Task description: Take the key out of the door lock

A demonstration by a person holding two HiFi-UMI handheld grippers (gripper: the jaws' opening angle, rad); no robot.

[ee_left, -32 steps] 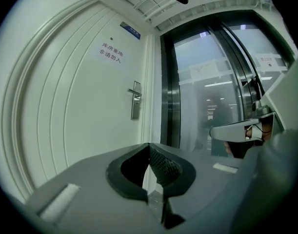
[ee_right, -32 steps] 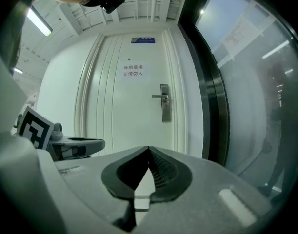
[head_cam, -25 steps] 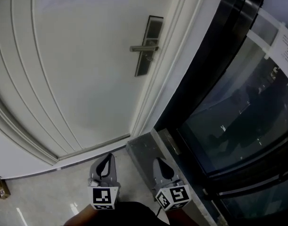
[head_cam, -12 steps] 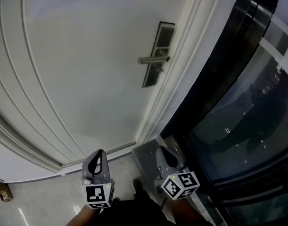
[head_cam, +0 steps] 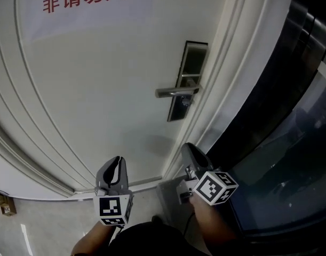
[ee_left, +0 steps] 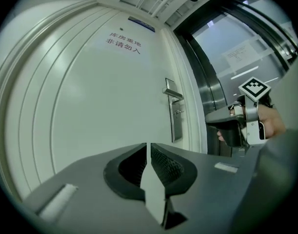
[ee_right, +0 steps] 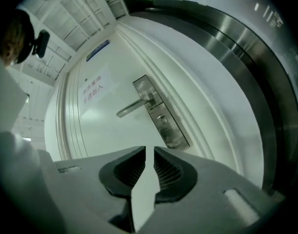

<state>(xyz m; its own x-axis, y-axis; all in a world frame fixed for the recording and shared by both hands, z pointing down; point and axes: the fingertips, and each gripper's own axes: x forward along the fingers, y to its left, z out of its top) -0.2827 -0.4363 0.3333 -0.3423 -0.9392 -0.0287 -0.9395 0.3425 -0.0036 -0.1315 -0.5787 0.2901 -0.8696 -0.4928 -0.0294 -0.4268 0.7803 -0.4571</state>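
In the head view, the approach is judged to be the step in hand. The left gripper [head_cam: 116,164] and right gripper [head_cam: 190,151] are held low, well apart from the lock plate [head_cam: 188,63] on the door [head_cam: 98,100]. One door, one handle [head_cam: 176,92], one plate and two grippers are counted.

In the left gripper view, its jaws are seen almost together, with nothing between them.

In the right gripper view, the jaws are likewise narrowed and empty. One key [ee_right: 160,117] is made out in the plate, just below the handle. Next, a raise, an opening and a pinch on the key are called for.
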